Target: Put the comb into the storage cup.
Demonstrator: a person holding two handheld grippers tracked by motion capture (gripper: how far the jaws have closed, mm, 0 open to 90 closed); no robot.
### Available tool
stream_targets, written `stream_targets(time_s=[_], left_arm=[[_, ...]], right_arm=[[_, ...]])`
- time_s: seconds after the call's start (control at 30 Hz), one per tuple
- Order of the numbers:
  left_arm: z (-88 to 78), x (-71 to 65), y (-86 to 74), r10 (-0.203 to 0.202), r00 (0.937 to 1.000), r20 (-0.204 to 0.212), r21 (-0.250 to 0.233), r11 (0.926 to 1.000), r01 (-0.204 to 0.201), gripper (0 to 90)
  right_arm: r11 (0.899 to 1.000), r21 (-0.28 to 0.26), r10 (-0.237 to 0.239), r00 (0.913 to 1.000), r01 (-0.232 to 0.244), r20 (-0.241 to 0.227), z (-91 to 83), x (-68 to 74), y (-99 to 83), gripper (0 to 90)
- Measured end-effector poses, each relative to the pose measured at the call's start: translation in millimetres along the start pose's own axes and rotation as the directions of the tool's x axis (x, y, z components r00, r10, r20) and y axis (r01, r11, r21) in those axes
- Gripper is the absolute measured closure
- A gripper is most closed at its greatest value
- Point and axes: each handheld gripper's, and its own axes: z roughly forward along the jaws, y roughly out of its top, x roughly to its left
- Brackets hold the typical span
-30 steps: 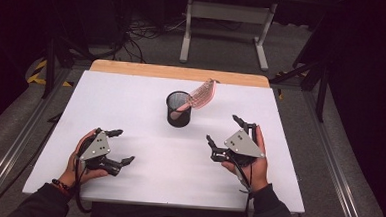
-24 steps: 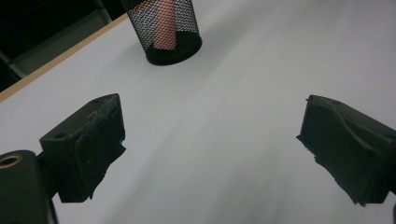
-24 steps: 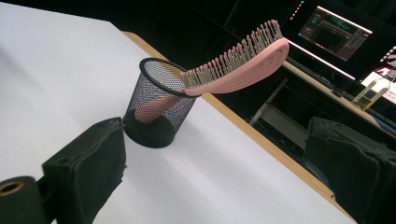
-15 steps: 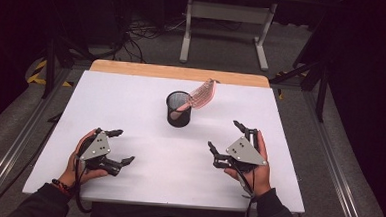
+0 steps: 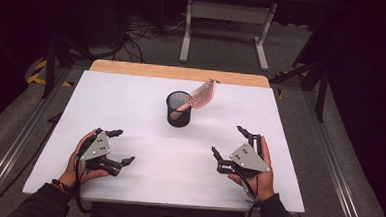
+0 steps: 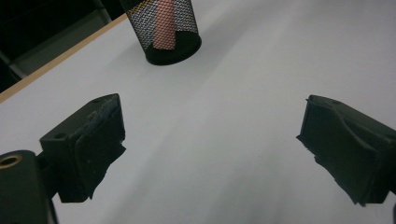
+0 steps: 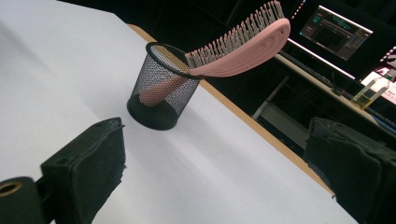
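Nearest the person, the left gripper (image 5: 117, 147) rests low over the white table (image 5: 131, 100) with its jaws spread wide and nothing between them. Across the near edge, well apart from it, the right gripper (image 5: 228, 142) sits in the other hand, its jaws likewise released and empty. Farther in, between the two and toward the middle of the table, stands a black mesh cup (image 5: 179, 109). A pink hairbrush (image 7: 243, 44) leans in the cup handle-down, its bristled head tilting out past the rim.
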Motion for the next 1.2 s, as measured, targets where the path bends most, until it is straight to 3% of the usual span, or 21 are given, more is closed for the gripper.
stream_targets(time_s=[0.1,0.8,1.2], left_arm=[[-0.5,-0.2,0.2,0.003,1.0000,-0.002,0.000,1.0000,-0.003,7.6],[-0.7,-0.6,0.7,0.007,1.0000,-0.001,-0.002,1.0000,-0.007,7.5],[-1.4,0.1,1.1,0.003,1.0000,0.001,-0.010,0.9999,-0.003,7.5]], right_arm=[[1.000,0.004,0.017,0.9998,-0.017,-0.009,-2.1,1.1,-3.8,6.1],[0.999,0.052,0.014,0.9996,-0.013,-0.024,-14.2,5.3,-33.7,5.2],[0.996,0.076,0.059,0.9972,-0.055,-0.045,-14.9,2.6,-53.8,5.0]])
